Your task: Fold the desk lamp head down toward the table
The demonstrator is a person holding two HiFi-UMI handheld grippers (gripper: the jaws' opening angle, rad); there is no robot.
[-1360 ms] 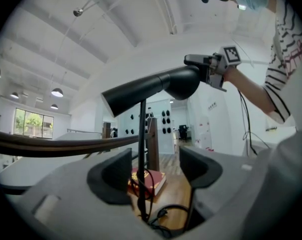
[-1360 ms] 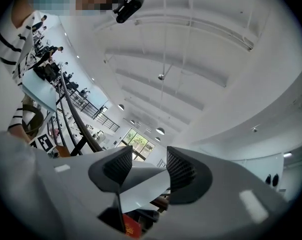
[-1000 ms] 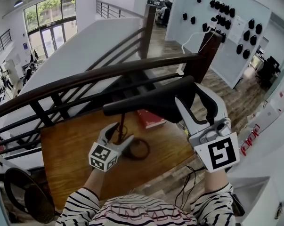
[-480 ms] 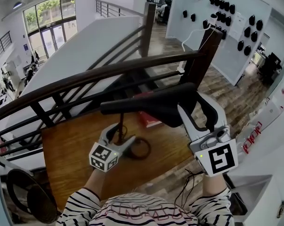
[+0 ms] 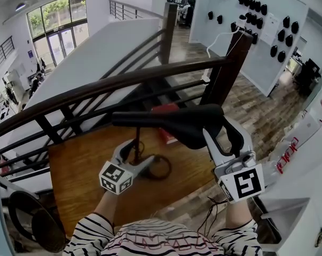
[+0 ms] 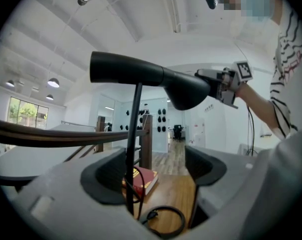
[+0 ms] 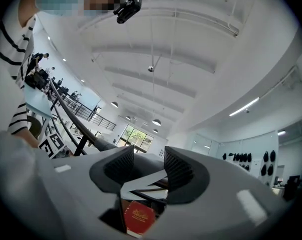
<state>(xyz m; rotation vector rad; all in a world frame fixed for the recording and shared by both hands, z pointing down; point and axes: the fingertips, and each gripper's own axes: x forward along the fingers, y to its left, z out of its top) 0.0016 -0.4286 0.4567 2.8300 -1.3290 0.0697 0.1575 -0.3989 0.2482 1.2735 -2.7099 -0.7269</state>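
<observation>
The black desk lamp head (image 5: 161, 119) lies nearly level on its thin stem (image 5: 136, 143), above the wooden table (image 5: 80, 169). My right gripper (image 5: 217, 124) is shut on the head's thick right end; the left gripper view shows the head (image 6: 140, 74) and this grip (image 6: 218, 84) from below. My left gripper (image 5: 139, 152) stands low around the stem (image 6: 133, 149). Its jaws are opening, and the stem is between them, close to the left pad and clear of the right one. A black loop (image 5: 159, 168) lies at the stem's foot.
A red book (image 6: 143, 179) lies on the table behind the lamp. A dark wooden railing (image 5: 96, 92) runs along the table's far side, with a post (image 5: 225, 73) at the right. A black round chair (image 5: 32, 223) stands at the lower left.
The lamp head has come down with my right gripper still on it, and now covers more of the red book. My left gripper stayed at the stem, its jaws a little wider.
</observation>
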